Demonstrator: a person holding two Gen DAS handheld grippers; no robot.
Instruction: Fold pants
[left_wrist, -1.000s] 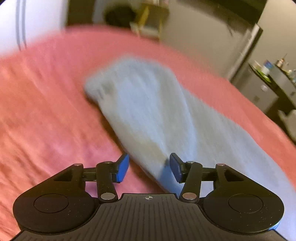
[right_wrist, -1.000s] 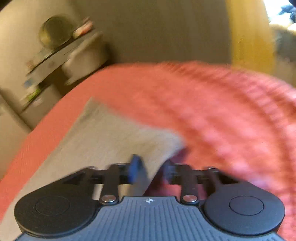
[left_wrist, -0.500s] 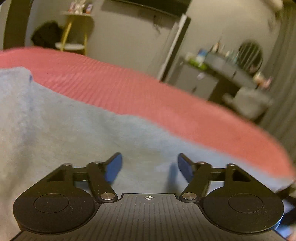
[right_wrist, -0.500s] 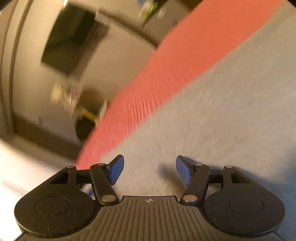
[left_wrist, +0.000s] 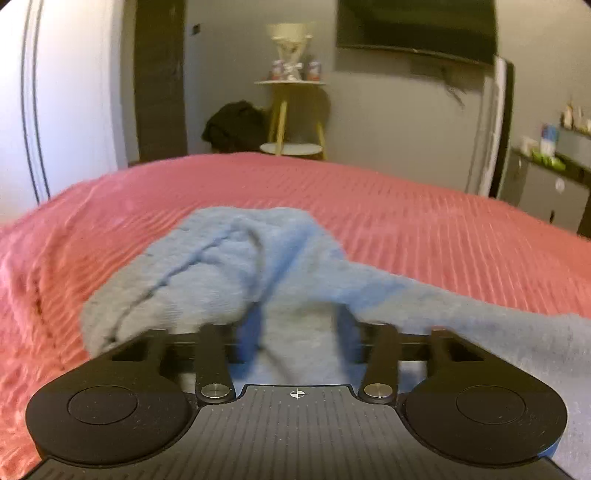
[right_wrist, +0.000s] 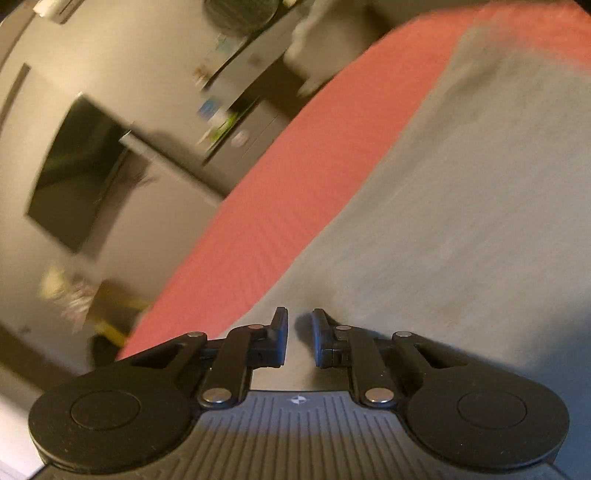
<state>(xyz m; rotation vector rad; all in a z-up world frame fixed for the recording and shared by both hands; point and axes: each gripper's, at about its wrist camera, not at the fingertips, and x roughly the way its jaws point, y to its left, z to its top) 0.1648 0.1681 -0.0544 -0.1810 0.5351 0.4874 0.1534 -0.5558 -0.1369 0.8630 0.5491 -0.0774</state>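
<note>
Light blue fleece pants lie on the pink bed cover. In the left wrist view the cloth is bunched up and draped over the fingers of my left gripper, hiding the fingertips; a fold of fabric sits between them. In the right wrist view the pants look grey and lie flat. My right gripper rests low on their edge, jaws nearly closed with a narrow gap, cloth seeming pinched between them.
A yellow-legged side table and a dark bag stand beyond the far bed edge. A wall TV hangs above. A cluttered grey cabinet stands at the right.
Both grippers went from wide open above the pants to closing on the cloth. The left one now has the fabric gathered and raised over its fingers; the right jaws have narrowed.
</note>
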